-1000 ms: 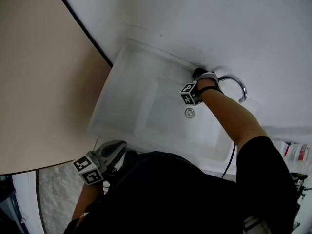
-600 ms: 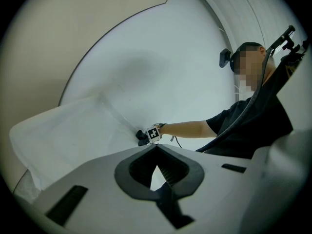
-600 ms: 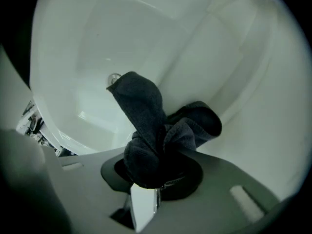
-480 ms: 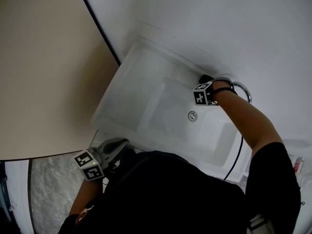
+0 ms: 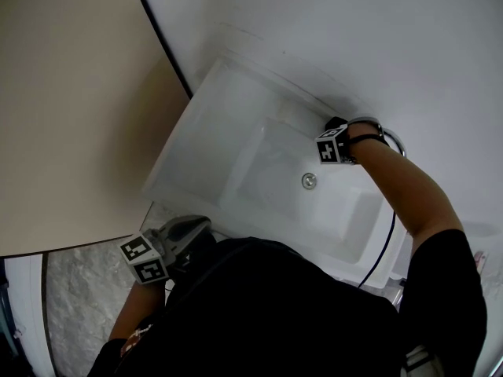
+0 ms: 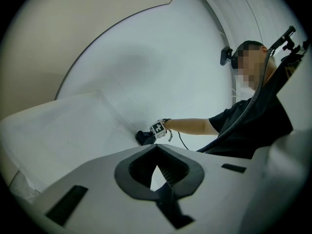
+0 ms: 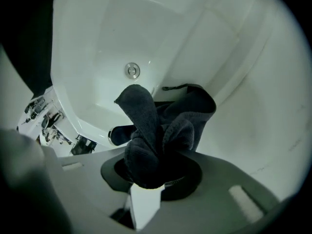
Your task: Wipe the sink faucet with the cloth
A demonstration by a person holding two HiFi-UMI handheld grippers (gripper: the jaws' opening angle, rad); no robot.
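A dark cloth is bunched between the jaws of my right gripper, which is shut on it. The cloth hangs over the back rim of the white sink, against the chrome faucet, whose spout end shows beside it. In the head view the right gripper sits at the faucet's base, with the cloth at its tip. My left gripper is held low by the person's body, off the sink, its jaws shut on nothing. From the left gripper view, the cloth shows far off.
The sink drain lies in the basin just below the right hand. A beige wall panel runs along the left, with marbled floor below. A black cable trails from the right arm. Small bottles stand beside the sink.
My right gripper, with the cloth in it, has shifted up and toward the faucet, away from the drain. The left gripper has stayed by the body.
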